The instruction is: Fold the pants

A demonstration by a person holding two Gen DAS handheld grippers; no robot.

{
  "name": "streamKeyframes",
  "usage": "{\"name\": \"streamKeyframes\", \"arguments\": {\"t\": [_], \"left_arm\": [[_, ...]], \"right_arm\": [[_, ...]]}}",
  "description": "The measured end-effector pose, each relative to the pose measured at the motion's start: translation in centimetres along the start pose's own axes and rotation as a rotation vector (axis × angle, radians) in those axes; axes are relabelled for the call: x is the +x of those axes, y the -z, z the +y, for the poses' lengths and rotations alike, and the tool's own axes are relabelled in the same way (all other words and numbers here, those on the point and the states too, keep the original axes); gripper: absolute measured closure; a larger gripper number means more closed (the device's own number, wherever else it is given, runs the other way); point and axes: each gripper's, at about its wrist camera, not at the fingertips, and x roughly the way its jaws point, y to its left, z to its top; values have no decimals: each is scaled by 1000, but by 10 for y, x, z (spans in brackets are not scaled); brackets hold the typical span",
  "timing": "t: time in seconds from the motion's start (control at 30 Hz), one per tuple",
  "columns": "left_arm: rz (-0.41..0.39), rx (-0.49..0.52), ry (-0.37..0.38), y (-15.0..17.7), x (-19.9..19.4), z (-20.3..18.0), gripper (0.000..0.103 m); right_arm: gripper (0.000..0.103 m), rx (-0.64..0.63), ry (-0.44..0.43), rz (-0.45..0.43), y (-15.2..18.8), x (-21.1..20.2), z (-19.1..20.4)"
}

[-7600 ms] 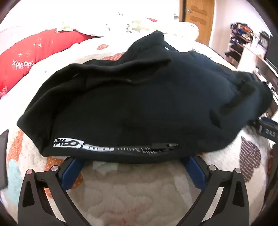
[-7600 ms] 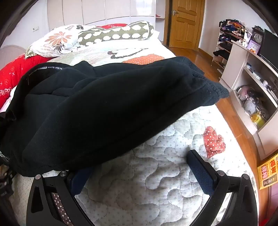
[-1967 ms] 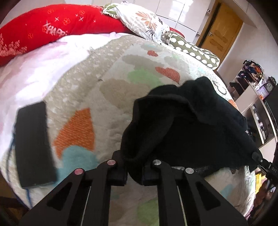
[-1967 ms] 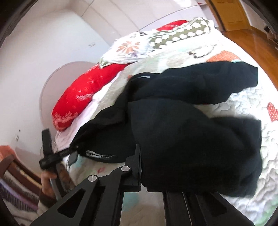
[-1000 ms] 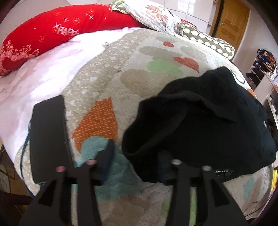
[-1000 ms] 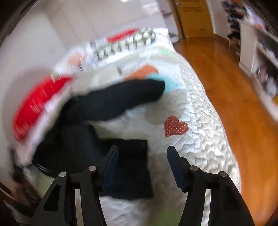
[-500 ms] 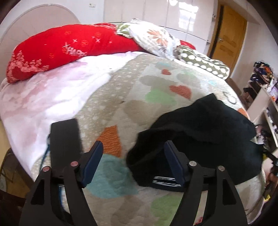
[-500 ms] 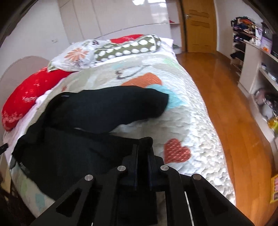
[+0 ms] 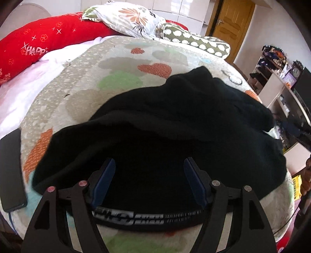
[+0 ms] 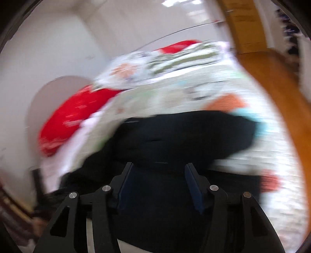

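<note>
Black pants (image 9: 175, 116) lie bunched on the quilted bed (image 9: 120, 64), their waistband with white lettering (image 9: 147, 216) at the near edge. My left gripper (image 9: 149, 162) hovers just above the cloth behind the waistband, jaws wide apart, pads not pressing on it. The right wrist view is blurred by motion. There my right gripper (image 10: 159, 166) is over the pants (image 10: 184, 132) with its jaws opening; dark cloth lies below and between them, and nothing is pinched.
A dark flat phone-like device (image 9: 10, 171) lies at the bed's left edge. A red pillow (image 9: 44, 42), a floral pillow (image 9: 132, 17) and a spotted bolster (image 9: 196, 41) line the head. White shelves (image 9: 281, 87) and a wooden door (image 9: 231, 23) stand at the right.
My left gripper slid from the pants' left edge to over their middle by the waistband, still open. My right gripper went from shut to open and swung, blurring its view.
</note>
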Motion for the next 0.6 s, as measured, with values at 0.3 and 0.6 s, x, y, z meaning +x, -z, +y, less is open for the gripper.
{"name": "streamKeyframes", "arguments": {"t": [0.3, 0.6], "left_arm": [[-25, -2, -27, 4, -9, 24, 30], [-26, -55, -10, -4, -6, 58, 30]], "right_arm": [[49, -52, -181, 336, -17, 175, 82], [86, -86, -327, 236, -75, 235, 154]]}}
